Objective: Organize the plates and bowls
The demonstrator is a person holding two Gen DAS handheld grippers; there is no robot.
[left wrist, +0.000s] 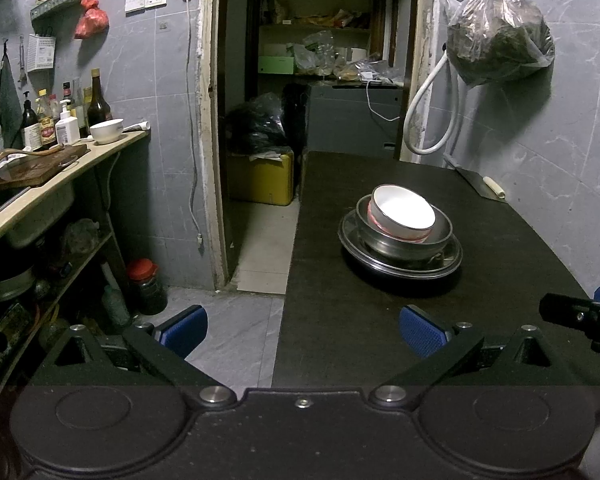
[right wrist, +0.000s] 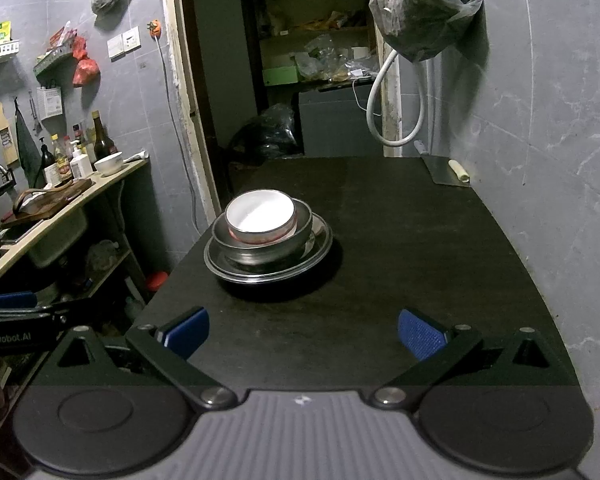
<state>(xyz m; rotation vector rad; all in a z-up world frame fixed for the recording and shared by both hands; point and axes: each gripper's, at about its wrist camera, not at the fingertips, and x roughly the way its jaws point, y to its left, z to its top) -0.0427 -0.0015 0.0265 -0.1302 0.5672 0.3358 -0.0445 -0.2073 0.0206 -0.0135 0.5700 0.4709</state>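
A stack stands on the dark table (left wrist: pixel 340 320): a white bowl (left wrist: pixel 402 214) tilted inside a steel bowl (left wrist: pixel 440 238), on a steel plate (left wrist: pixel 452 260) over a dark plate. The right wrist view shows the same white bowl (right wrist: pixel 260 214), steel bowl (right wrist: pixel 304 220) and steel plate (right wrist: pixel 322 246). My left gripper (left wrist: pixel 304 332) is open and empty, over the table's left edge, short of the stack. My right gripper (right wrist: pixel 304 334) is open and empty above the table's near part, short of the stack.
A cleaver (right wrist: pixel 446 172) lies at the table's far right by the wall. A counter (left wrist: pixel 60 176) at left holds a white bowl (left wrist: pixel 107 130), bottles and a cutting board. A hanging bag (left wrist: pixel 500 36) and hose are on the right wall. A doorway is behind.
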